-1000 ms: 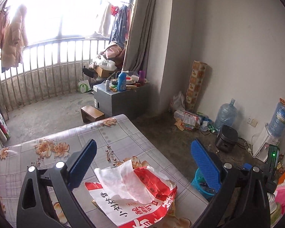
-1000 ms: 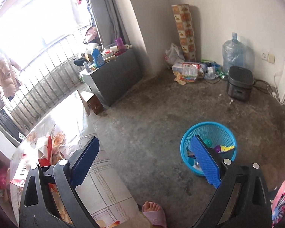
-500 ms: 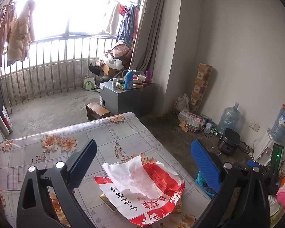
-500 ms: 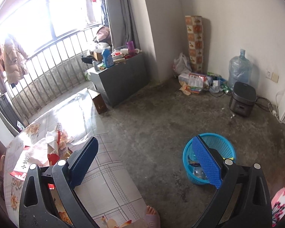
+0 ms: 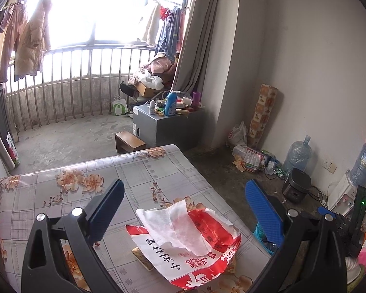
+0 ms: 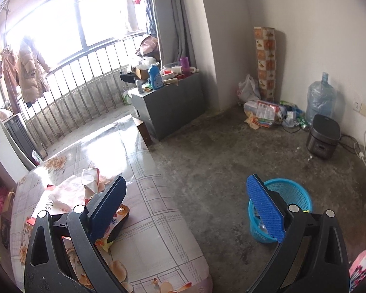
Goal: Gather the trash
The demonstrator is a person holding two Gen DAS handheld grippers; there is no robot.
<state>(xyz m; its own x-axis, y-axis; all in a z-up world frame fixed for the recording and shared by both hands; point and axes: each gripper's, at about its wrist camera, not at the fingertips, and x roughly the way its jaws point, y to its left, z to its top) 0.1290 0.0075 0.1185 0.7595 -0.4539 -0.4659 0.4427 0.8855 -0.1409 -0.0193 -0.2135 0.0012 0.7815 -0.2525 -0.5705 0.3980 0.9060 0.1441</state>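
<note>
- In the left wrist view, the table (image 5: 48, 195), under a floral checked cover, fills the lower left, with the balcony railing (image 5: 68, 85) and hanging coats behind it.
- The left gripper (image 5: 185, 204) hovers above the table with its blue-padded jaws spread wide and nothing between them.
- Below the gap between those jaws lies a red-and-white printed plastic bag (image 5: 195, 251), flat on the table near its right edge; a crumpled white tissue (image 5: 173, 224) lies on top of it.
- A small golden wrapper (image 5: 140, 256) peeks out from under the bag's left side.
- Further right, past the table edge, a blue basket (image 5: 262, 234) stands on the concrete floor, mostly hidden behind the right finger.
- In the right wrist view, the same bag (image 6: 61, 195) and tissue (image 6: 90, 175) lie at the left, on the table.
- An orange snack packet (image 6: 119, 217) lies just behind the left finger; whether they touch cannot be told.
- The right gripper (image 6: 186, 204) is likewise fully open and holds nothing.
- At the right, the blue basket (image 6: 292, 195) stands on the floor, well apart from the table, with some scraps inside.
</note>
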